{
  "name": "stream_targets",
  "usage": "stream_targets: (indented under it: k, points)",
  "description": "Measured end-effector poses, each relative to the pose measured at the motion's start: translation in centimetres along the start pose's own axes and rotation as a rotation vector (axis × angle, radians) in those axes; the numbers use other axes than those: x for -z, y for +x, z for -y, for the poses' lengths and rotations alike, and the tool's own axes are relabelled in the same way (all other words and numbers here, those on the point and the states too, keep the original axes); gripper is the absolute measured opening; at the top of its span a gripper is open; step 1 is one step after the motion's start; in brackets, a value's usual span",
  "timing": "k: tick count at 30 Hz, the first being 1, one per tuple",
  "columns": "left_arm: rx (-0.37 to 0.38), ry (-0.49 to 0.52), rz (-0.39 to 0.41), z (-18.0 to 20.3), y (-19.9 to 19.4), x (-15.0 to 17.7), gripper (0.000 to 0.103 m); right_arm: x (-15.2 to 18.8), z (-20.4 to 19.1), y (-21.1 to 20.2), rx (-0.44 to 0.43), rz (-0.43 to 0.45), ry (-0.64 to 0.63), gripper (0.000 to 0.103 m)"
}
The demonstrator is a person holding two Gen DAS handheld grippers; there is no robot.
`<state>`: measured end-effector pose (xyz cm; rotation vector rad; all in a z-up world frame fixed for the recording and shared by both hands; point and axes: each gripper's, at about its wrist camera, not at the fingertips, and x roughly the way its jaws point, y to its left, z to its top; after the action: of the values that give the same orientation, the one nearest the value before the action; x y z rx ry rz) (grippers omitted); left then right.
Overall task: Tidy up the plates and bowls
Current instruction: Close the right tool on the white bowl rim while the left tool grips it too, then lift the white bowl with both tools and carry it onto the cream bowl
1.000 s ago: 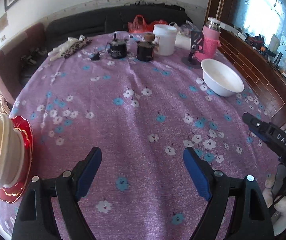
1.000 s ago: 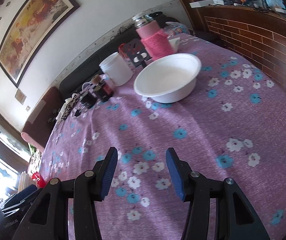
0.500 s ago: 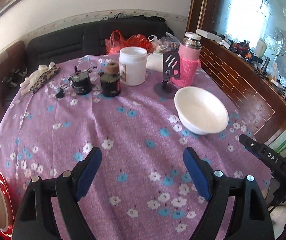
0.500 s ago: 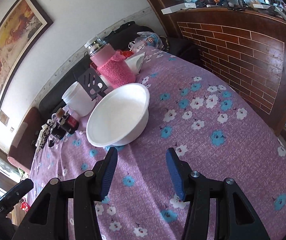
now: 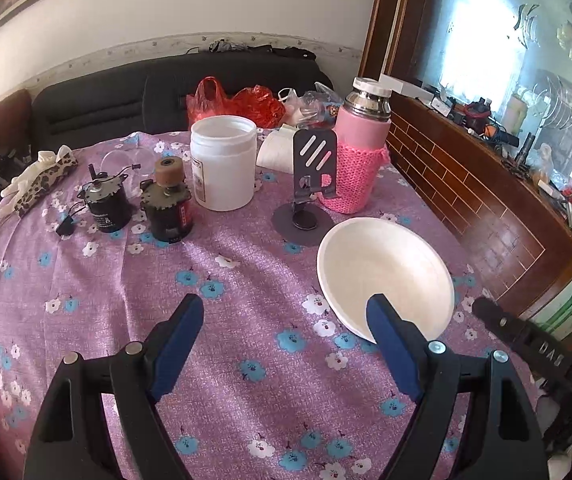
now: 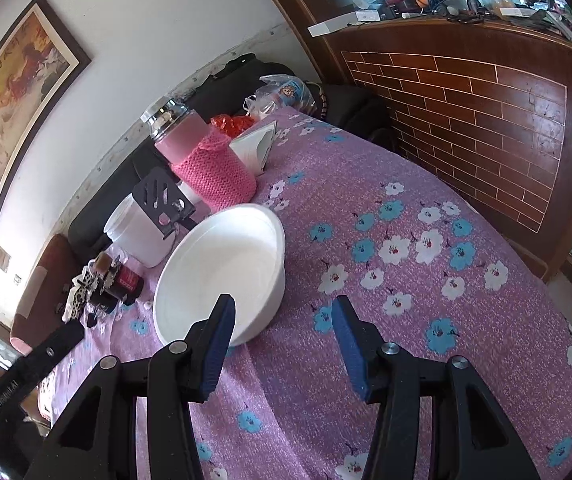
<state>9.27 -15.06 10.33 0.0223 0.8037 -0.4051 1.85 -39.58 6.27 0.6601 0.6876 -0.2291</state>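
While "DAS" is showing on the right gripper's (image 6: 282, 336) black body in the left wrist view, other labels are staying unreadable. Both grippers — left gripper (image 5: 286, 334) too — are hanging spread and empty beside the white bowl (image 6: 222, 272) on the floral tablecloth (image 6: 425, 280). Only the right view is showing the framed painting (image 6: 14, 108).

Bare cloth on the table (image 5: 270, 364) lies open on the near side of the white bowl (image 5: 385, 276), and on the bowl's right up to the brick-pattern wall (image 6: 481, 112). Behind the bowl, the phone stand (image 5: 309, 188), pink flask (image 5: 359, 152) and white jar (image 5: 222, 162) stand close together and block passage. Two small motors (image 5: 138, 204) obstruct the far left. The left claw (image 5: 286, 344) and right claw (image 6: 282, 344) both stand apart with nothing between their pads.
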Motion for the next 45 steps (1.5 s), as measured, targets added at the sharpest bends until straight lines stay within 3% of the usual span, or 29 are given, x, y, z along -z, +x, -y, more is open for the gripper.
stream_targets:
  k: [10, 19, 30, 35, 37, 38, 39, 42, 45]
  points:
    - [-0.039, 0.003, -0.051, -1.1, 2.4, -1.1, 0.083, -4.3, -0.2, 1.9, -0.071, 0.126, 0.066, 0.054]
    - [0.012, 0.011, -0.086, 1.4, 6.9, -3.5, 0.083, -4.6, 1.3, 4.9, -0.093, 0.031, 0.072, 0.054]
    - [0.027, 0.051, -0.202, 4.1, 12.4, -2.0, 0.082, -2.7, 0.3, 7.9, -0.015, -0.103, -0.005, 0.053]
    - [0.03, 0.075, -0.22, 4.7, 13.4, -1.9, 0.082, -1.8, -0.5, 9.2, -0.006, -0.153, -0.045, 0.033]
    - [0.049, 0.095, -0.239, 5.2, 13.9, -1.9, 0.075, -1.6, -0.6, 9.4, -0.003, -0.161, -0.05, 0.027]
    - [0.058, 0.116, -0.253, 5.5, 14.0, -1.9, 0.051, -1.5, -0.6, 9.4, -0.004, -0.162, -0.049, 0.023]
    - [0.052, 0.137, -0.273, 5.8, 14.2, -1.7, 0.02, -1.4, -0.7, 9.4, -0.008, -0.162, -0.048, 0.021]
    - [0.049, 0.151, -0.287, 6.0, 13.7, -1.4, 0.016, -1.4, -0.8, 9.3, 0.04, -0.143, -0.065, 0.018]
    - [0.033, 0.157, -0.25, 5.5, 12.2, -1.3, 0.014, -1.5, -0.6, 9.0, 0.007, -0.142, -0.043, 0.015]
